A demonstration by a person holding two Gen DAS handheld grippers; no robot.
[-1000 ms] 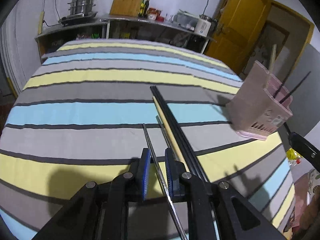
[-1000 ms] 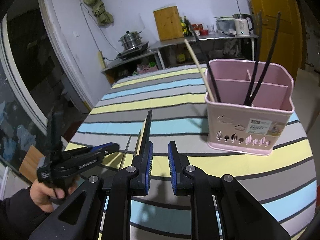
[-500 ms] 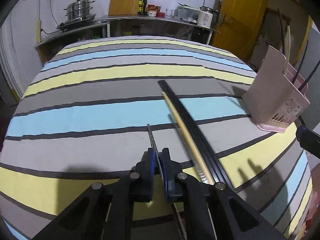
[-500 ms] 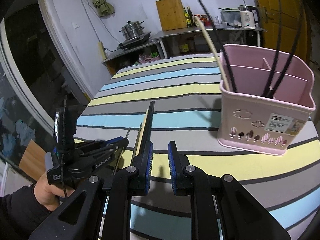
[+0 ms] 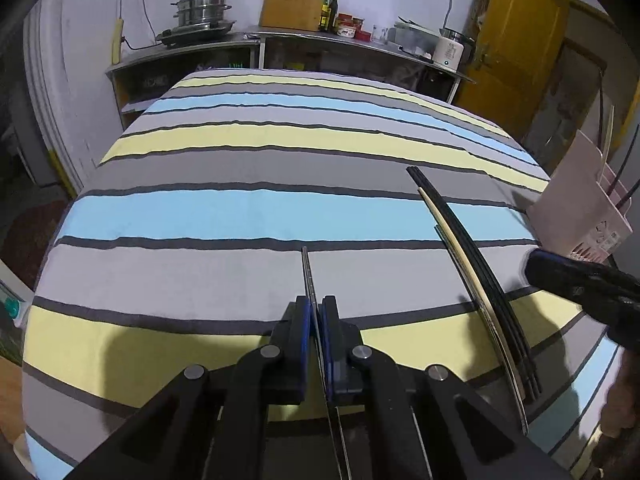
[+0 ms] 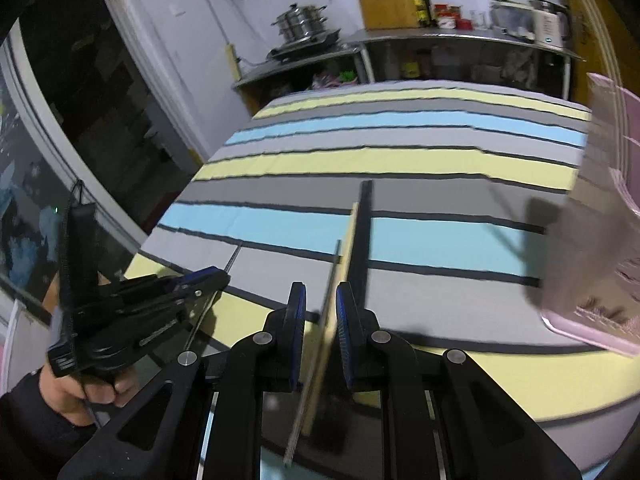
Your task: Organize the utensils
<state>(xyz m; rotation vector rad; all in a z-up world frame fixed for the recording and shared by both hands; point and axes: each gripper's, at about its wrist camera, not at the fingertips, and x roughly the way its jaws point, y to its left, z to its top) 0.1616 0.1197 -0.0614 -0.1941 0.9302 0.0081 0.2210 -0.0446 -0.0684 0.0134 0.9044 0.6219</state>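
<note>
One thin, stiff, slick metal chopstick (image 5: 307, 280) pinched mid-shaft in left gripper (image 5: 315, 322) jaws; right gripper (image 6: 321, 304) jaws part-open, straddling wooden chopstick (image 6: 347, 248), grip unconfirmed.

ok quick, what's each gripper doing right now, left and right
Left gripper: shut on the metal chopstick.
Right gripper: open, jaws astride the wooden chopstick, not clamping it.

grey, blue, yellow striped cloth (image 5: 240, 216); pink basket (image 5: 576, 208); black chopsticks (image 5: 472, 240).
</note>
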